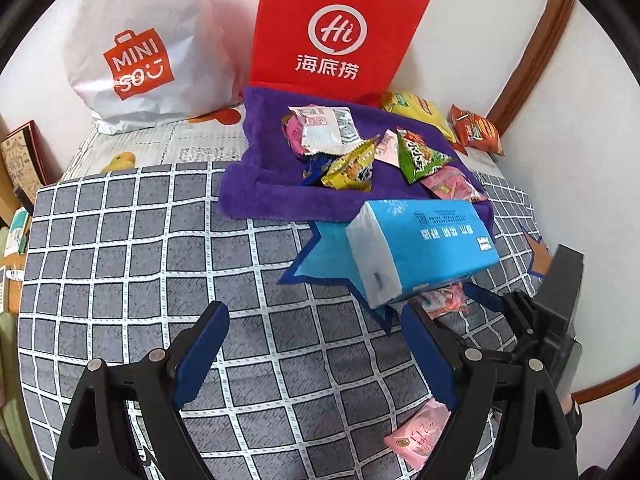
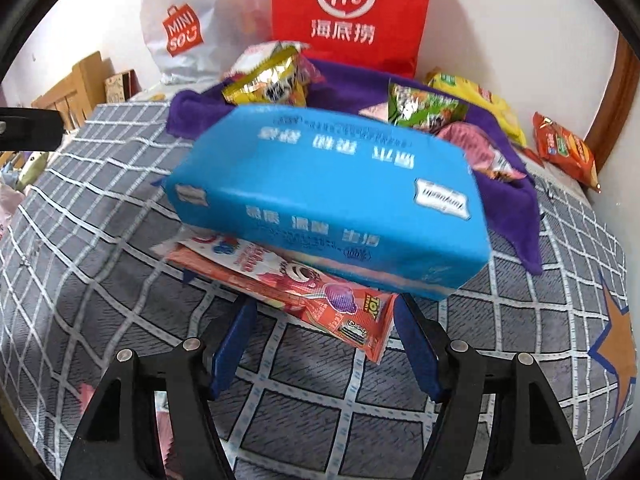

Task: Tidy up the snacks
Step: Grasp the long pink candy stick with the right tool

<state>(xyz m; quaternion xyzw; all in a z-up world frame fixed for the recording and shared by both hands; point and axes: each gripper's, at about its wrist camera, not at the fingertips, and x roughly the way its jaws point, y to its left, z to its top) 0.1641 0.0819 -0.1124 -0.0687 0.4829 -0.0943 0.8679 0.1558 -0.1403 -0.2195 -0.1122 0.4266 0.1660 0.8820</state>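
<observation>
A blue tissue pack [image 2: 328, 200] lies tilted across a red cartoon snack packet [image 2: 320, 296] on the checked bedcover [image 2: 100, 240]. My right gripper [image 2: 326, 340] is open just short of the pack, and the red packet's near corner reaches in between its fingers without the pads pressing on it. Behind the pack, a purple towel [image 1: 272, 160] holds several small snack packets [image 1: 352, 164]. My left gripper [image 1: 316, 344] stands open over bare cover, left of the tissue pack [image 1: 420, 248]. A pink packet [image 1: 420, 432] lies by its right finger. The right gripper's body [image 1: 532, 320] shows beside it.
A white shopping bag [image 1: 140, 52] and a red paper bag [image 1: 336, 28] stand against the wall at the back. A yellow packet [image 2: 480, 100] and an orange-red packet [image 2: 568, 148] lie right of the towel. A wooden frame [image 1: 532, 52] borders the bed at the right.
</observation>
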